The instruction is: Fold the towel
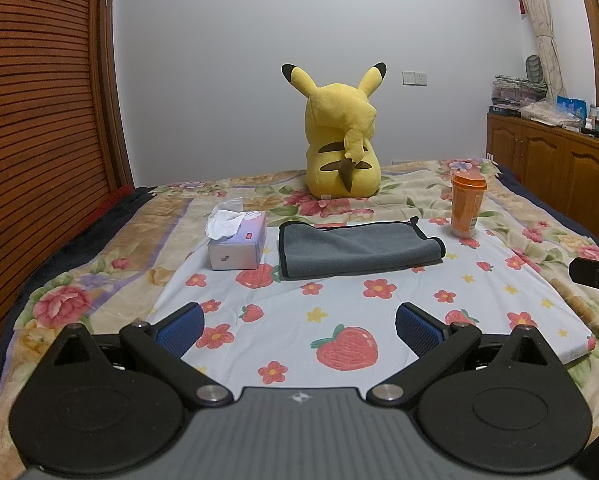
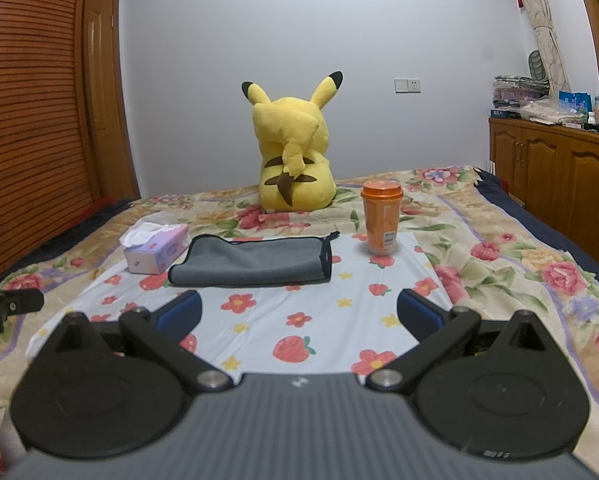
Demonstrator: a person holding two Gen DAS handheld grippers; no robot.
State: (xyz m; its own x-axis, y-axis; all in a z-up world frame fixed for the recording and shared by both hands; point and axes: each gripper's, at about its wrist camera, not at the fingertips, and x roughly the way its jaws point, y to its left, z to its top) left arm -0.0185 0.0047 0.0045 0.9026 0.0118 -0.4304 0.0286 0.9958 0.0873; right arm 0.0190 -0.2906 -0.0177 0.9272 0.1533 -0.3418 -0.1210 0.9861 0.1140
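A grey towel (image 1: 355,250) with black trim lies folded over on a white strawberry-print cloth (image 1: 339,312) on the bed; it also shows in the right wrist view (image 2: 255,260). My left gripper (image 1: 299,326) is open and empty, well short of the towel. My right gripper (image 2: 299,314) is open and empty, also short of the towel. The right gripper's side shows at the right edge of the left wrist view (image 1: 593,272); the left gripper's side shows at the left edge of the right wrist view (image 2: 7,308).
A tissue box (image 1: 239,244) stands left of the towel. An orange cup (image 1: 465,204) stands to its right. A yellow plush toy (image 1: 339,140) sits behind. A wooden cabinet (image 1: 559,168) is at the right, a slatted wardrobe (image 1: 31,120) at the left.
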